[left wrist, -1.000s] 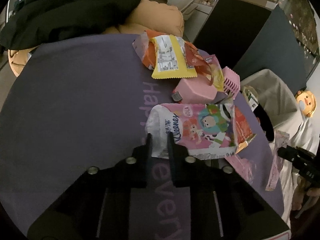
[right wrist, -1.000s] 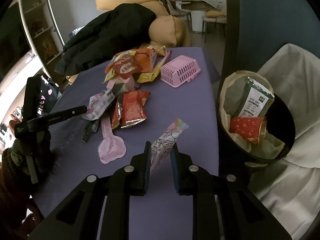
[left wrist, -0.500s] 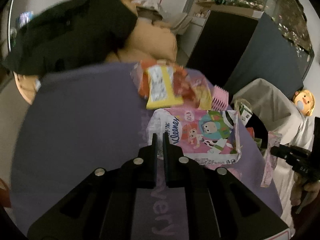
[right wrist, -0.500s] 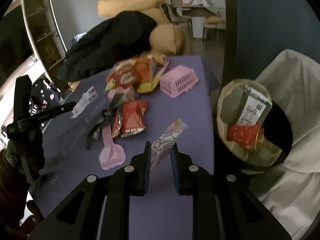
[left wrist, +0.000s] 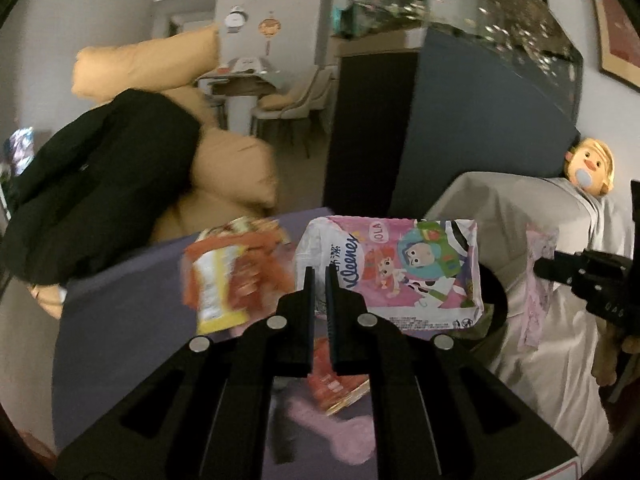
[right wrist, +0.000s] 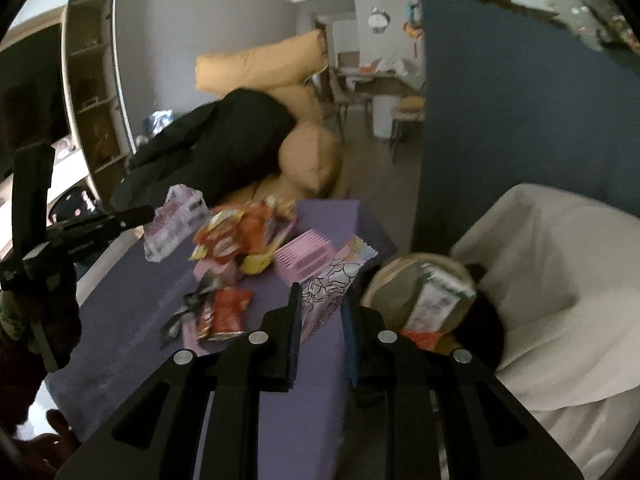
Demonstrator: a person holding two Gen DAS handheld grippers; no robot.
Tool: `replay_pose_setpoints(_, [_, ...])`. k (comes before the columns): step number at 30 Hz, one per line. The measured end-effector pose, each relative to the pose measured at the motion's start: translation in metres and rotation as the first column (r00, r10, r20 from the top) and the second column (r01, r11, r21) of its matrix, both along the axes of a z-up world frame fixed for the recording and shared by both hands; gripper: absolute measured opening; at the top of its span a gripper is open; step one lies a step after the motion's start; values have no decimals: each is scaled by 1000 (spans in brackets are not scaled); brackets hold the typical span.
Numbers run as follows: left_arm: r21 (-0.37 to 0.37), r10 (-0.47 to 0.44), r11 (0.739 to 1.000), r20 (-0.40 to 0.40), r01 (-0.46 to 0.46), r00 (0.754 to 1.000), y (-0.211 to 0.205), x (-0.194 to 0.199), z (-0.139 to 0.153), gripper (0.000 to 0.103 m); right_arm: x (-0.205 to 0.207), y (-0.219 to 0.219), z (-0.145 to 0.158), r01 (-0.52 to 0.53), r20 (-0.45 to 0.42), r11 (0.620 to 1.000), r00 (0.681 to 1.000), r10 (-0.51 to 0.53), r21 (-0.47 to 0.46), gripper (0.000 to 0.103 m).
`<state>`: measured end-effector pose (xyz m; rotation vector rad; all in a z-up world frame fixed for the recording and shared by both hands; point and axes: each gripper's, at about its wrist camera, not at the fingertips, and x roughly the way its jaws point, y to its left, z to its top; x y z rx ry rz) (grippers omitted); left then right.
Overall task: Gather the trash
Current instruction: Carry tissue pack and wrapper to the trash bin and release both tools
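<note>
A: What is held by the left gripper (left wrist: 318, 280) now?

B: A pink tissue pack (left wrist: 394, 270) with cartoon figures is pinched at its left edge. The fingers are almost closed, only a narrow gap is seen, and the pack hangs in the air above the purple surface (left wrist: 120, 340).

A: And the right gripper (right wrist: 320, 300)?

B: A long wrapper (right wrist: 334, 280) with a black and white pattern is kept between its fingers. The gap there is wider, so the grip is judged to be looser. The wrapper points up and away, toward the bin.

A: Where is the bin?

B: The trash bin (right wrist: 384, 284) is seen just beyond the right fingers, beside the surface, against a white cover. A green carton (right wrist: 438, 296) and something red are already inside.

A: What remains further away?

B: Red snack bags (right wrist: 228, 312) lie on the surface, then a pile of orange and yellow bags (right wrist: 236, 236), and a pink basket (right wrist: 306, 254) next to them. So the task is judged to be only partly done.

A: What can go wrong from here?

B: The tissue pack is gripped only at one corner, so it can be turned by its own weight and slip out before the bin is reached. The thin wrapper can be dropped short of the rim if it is released too early. Also, both grippers are near one bin, so they can be knocked together.
</note>
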<state>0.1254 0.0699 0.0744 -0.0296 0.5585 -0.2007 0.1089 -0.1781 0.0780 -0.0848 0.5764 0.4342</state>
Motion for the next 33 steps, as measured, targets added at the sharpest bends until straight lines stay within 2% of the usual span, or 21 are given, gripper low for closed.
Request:
replay_pose_setpoints(8, [5, -135, 991, -44, 135, 990, -91, 46, -13, 5, 11, -84, 12, 165, 73, 986, 984, -164, -16, 19])
replay_pose_setpoints(14, [59, -226, 969, -157, 238, 961, -163, 87, -56, 5, 29, -131, 6, 258, 79, 966, 964, -256, -15, 19])
replay_pose_setpoints(18, [27, -236, 968, -238, 249, 942, -186, 119, -82, 5, 39, -143, 2, 275, 78, 961, 959, -272, -35, 19])
replay_pose_setpoints(25, [-24, -233, 971, -311, 238, 921, -198, 154, -109, 5, 59, -143, -11, 283, 47, 958, 959, -281, -40, 19])
replay_pose_setpoints(27, [-49, -233, 972, -328, 229, 916, -195, 159, -112, 10, 67, -137, -15, 280, 32, 959, 960, -279, -33, 19])
replay_pose_setpoints(29, [-114, -241, 970, -330, 215, 913, -184, 161, -107, 27, 72, -133, -18, 273, 23, 961, 962, -272, -36, 19])
replay_pose_setpoints(33, [-171, -209, 972, -292, 164, 933, -149, 155, -86, 34, 87, -116, -26, 248, -2, 968, 969, -248, -36, 19])
